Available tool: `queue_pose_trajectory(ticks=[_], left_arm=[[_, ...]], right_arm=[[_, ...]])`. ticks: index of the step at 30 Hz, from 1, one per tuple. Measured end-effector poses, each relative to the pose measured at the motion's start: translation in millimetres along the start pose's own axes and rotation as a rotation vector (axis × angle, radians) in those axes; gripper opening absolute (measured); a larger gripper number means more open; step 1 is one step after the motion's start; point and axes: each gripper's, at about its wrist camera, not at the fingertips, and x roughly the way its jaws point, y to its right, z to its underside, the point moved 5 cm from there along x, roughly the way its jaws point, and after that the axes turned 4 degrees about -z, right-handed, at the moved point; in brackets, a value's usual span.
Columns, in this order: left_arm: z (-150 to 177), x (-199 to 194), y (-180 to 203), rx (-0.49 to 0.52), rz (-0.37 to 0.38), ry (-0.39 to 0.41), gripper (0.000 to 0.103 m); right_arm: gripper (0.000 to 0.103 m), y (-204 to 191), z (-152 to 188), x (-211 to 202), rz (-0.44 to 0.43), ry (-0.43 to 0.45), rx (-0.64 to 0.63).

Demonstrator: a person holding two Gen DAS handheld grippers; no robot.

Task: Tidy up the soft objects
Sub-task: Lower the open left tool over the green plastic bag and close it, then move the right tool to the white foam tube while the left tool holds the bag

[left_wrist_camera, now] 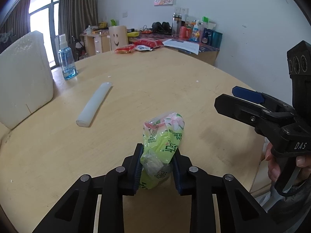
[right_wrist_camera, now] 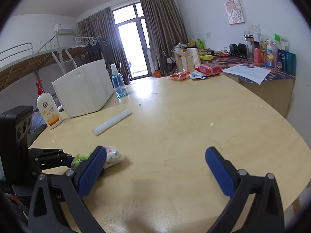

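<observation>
Left gripper [left_wrist_camera: 157,165]: jaws pinching green packet [left_wrist_camera: 163,137] on surface [left_wrist_camera: 155,81] | Right gripper [right_wrist_camera: 155,167]: jaws spread wide, nothing between them

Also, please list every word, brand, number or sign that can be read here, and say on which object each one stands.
"DAS": on the handle of the right gripper.
"500": partly legible on the lotion bottle; its other print is too small.
Green tissue pack, held in the left gripper: Chinese characters, upside down and crumpled, not readable.
Red snack packs, printed paper, far bottles: too blurred.
</observation>
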Motion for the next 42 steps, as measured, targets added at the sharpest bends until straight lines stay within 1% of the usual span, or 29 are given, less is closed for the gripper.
queue_pose_trajectory(ticks=[6, 7, 12, 16, 18, 22, 26, 32, 36, 39, 42], left_arm=[[0, -5, -1, -0.003, -0.009, 0.027, 0.029], [-1, -6, -3, -0.009, -0.018, 0.037, 0.029], [-1, -16, -6, -0.026, -0.012, 0.079, 0.029], [0, -25, -17, -0.056, -0.036, 0.091, 0.029], [0, -31, -25, -0.073, -0.058, 0.101, 0.029], [3, -42, -41, -0.097, -0.100, 0.117, 0.029], [6, -53, -57, -0.125, -0.144, 0.130, 0.029], [12, -70, -82, -0.159, -0.214, 0.151, 0.029], [16, -76, -102, -0.203, -0.257, 0.153, 0.029], [23, -80, -119, -0.229, -0.315, 0.145, 0.029], [28, -86, -134, -0.271, -0.323, 0.144, 0.029]], right_arm=[[0.103, -1, -2, 0, 0.014, -0.003, 0.009], [0.103, -1, -2, 0, 0.014, -0.003, 0.009], [0.103, -7, -5, 3, 0.011, -0.008, -0.006], [0.103, -16, -7, 9, -0.003, -0.019, -0.004], [0.103, -20, -9, 12, -0.006, -0.025, 0.001], [0.103, -29, -12, 19, 0.021, -0.032, -0.020], [0.103, -41, -13, 28, -0.003, -0.051, -0.021], [0.103, -64, -17, 41, 0.010, -0.078, -0.060], [0.103, -82, -19, 52, -0.021, -0.102, -0.072], [0.103, -91, -19, 62, -0.035, -0.123, -0.057], [0.102, -96, -18, 74, -0.049, -0.158, -0.027]])
